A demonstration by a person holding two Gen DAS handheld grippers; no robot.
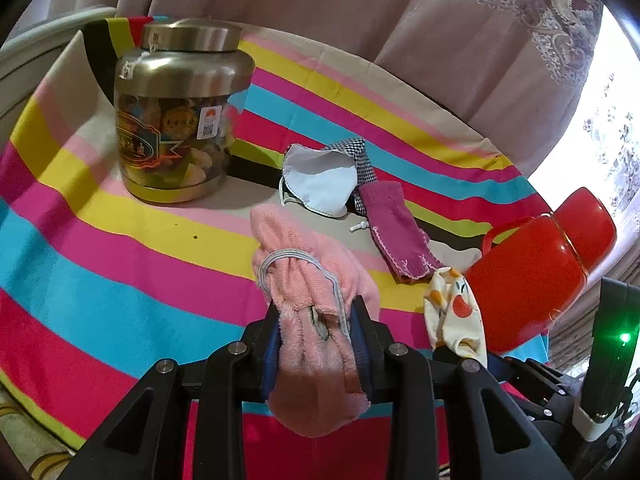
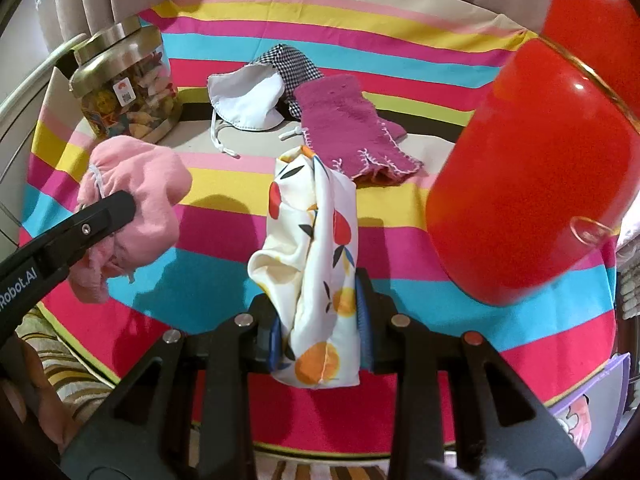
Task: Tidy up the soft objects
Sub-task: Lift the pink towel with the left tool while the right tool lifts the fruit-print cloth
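My left gripper (image 1: 318, 316) is shut on a pink fuzzy cloth (image 1: 308, 276) with a white elastic band and holds it above the striped tablecloth (image 1: 120, 248). It also shows in the right wrist view (image 2: 136, 200). My right gripper (image 2: 320, 300) is shut on a white fruit-print cloth (image 2: 316, 248), also seen in the left wrist view (image 1: 456, 308). A magenta knitted glove (image 2: 348, 128), a white face mask (image 2: 248, 104) and a black-and-white checked cloth (image 2: 292, 64) lie on the table beyond both grippers.
A glass jar (image 1: 176, 120) with a gold lid stands at the far left of the table. A red thermos jug (image 2: 536, 168) stands close on the right, beside my right gripper. Curtains (image 1: 360, 8) hang behind the table.
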